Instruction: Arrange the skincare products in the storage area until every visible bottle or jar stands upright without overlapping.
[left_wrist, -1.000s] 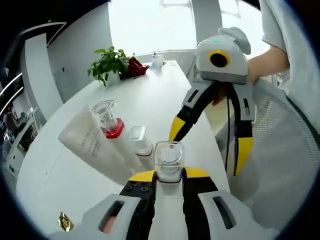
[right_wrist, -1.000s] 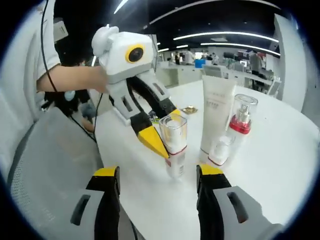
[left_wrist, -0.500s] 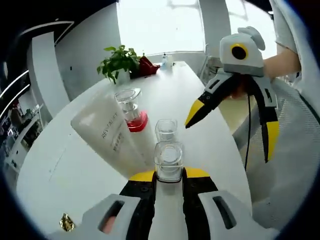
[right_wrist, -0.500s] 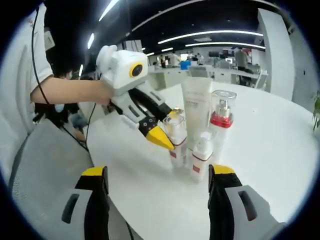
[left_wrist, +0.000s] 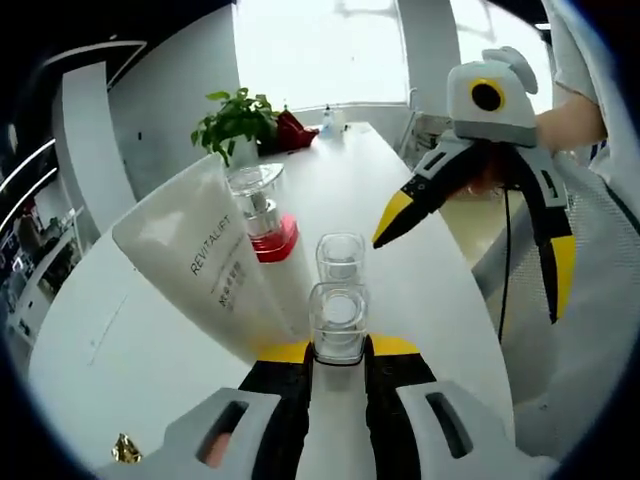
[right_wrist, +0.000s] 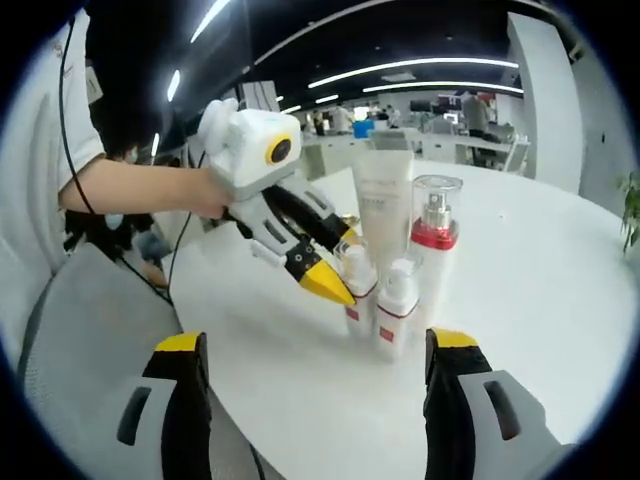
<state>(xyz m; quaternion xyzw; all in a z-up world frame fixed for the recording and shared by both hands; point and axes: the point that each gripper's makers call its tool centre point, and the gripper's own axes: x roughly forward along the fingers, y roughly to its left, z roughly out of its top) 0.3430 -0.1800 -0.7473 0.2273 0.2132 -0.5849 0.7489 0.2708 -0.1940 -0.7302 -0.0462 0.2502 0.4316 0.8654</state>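
Between left claw (left_wrist: 338, 352) jaws, small bottle (left_wrist: 338, 318)

Four skincare products stand grouped on the white table (right_wrist: 560, 290): one tall cream tube (right_wrist: 384, 225), one red-collared pump bottle (right_wrist: 432, 250), and two small clear-capped bottles (right_wrist: 397, 310) just in front of the tube. One potted plant (left_wrist: 232, 122) sits at the table's far end.

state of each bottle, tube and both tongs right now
left tongs: shut on the small clear-capped bottle
small clear-capped bottle: upright, gripped
second small bottle: upright, free
red-collared pump bottle: upright, capped
white tube: standing on its cap
right tongs: open, empty
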